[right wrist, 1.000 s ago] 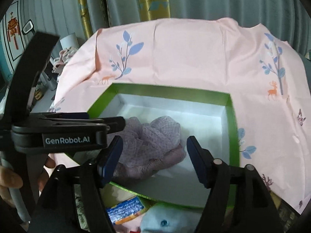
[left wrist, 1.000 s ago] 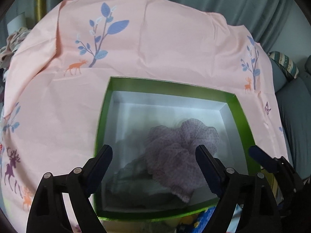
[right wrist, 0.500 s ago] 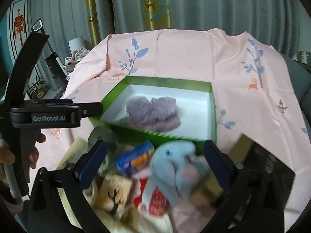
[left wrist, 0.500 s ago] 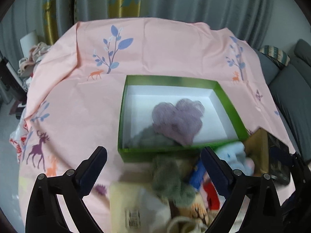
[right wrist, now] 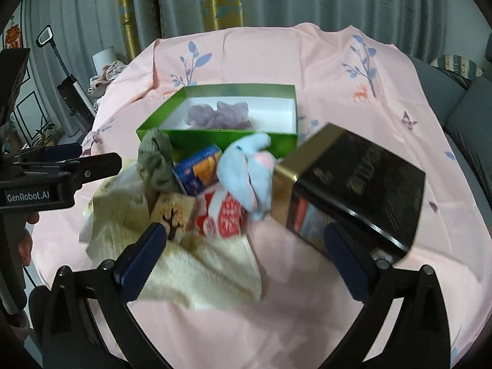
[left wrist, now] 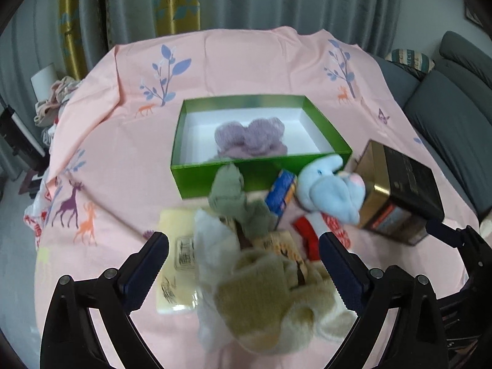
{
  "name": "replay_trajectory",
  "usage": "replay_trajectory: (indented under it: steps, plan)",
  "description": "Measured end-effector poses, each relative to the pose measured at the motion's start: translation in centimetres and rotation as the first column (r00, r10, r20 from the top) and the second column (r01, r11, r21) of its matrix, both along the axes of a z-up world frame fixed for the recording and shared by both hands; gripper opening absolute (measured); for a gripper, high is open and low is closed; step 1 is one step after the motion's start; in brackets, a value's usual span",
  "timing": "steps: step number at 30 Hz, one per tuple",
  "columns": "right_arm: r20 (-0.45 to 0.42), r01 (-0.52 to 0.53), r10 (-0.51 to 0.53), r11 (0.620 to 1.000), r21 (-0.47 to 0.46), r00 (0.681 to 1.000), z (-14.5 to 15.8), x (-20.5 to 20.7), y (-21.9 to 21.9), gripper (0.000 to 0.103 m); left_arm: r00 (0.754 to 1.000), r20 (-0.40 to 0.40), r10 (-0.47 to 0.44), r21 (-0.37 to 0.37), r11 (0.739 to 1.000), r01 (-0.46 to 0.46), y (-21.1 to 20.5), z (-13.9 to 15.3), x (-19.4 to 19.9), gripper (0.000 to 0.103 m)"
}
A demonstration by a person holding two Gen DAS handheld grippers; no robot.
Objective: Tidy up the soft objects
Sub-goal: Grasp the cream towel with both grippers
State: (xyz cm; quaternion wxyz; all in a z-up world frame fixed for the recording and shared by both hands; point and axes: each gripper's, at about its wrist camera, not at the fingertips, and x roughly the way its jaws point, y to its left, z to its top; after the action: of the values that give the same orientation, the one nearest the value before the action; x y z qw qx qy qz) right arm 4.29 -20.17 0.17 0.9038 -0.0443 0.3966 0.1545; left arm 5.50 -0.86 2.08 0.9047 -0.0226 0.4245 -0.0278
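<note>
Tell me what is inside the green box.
The green box holds a lilac knitted bundle on its white floor. Anything beneath the bundle, or tight against the near wall, is hidden.

Pink cloth [left wrist: 246,61] printed with blue branches and orange deer. A green box [left wrist: 215,175], white inside, holds lilac knit [left wrist: 249,136]. Nearby: pale-blue plush [left wrist: 332,190], olive sock [left wrist: 233,196], cream towel [right wrist: 200,270], black-and-gold tin [right wrist: 353,184].

A purple knit [right wrist: 218,113] lies in the green box [right wrist: 221,140]; the right gripper [right wrist: 246,240], jaws wide and empty, hangs over the cream towel [right wrist: 196,273].
</note>
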Motion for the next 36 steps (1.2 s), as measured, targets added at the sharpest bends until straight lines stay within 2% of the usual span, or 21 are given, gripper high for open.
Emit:
replay_trajectory:
  steps: [6, 15, 26, 36]
  plan:
    - [-0.04, 0.021, -0.02, 1.0, 0.023, 0.999, -1.4, -1.3, -0.7, 0.102, 0.999, -0.036, -0.004, -0.039, 0.999, 0.003, 0.0, -1.3, -2.0, 0.098]
    - [-0.027, 0.033, -0.033, 0.999, 0.012, 0.999, -1.4, -1.8, -0.9, 0.102, 0.999, -0.032, 0.012, -0.055, 0.998, -0.014, 0.3, -1.7, -4.1, 0.098]
    - [-0.034, 0.034, -0.033, 0.999, 0.016, 0.999, -1.6, -1.8, -1.1, 0.102, 0.997, -0.074, -0.001, -0.062, 0.998, -0.003, -0.2, -2.8, -3.9, 0.098]
    - [-0.046, 0.037, -0.035, 0.998, 0.044, 0.998, -1.8, -1.5, -1.6, 0.102, 0.997, -0.071, -0.004, -0.069, 0.998, -0.001, 0.0, -3.0, -3.9, 0.098]
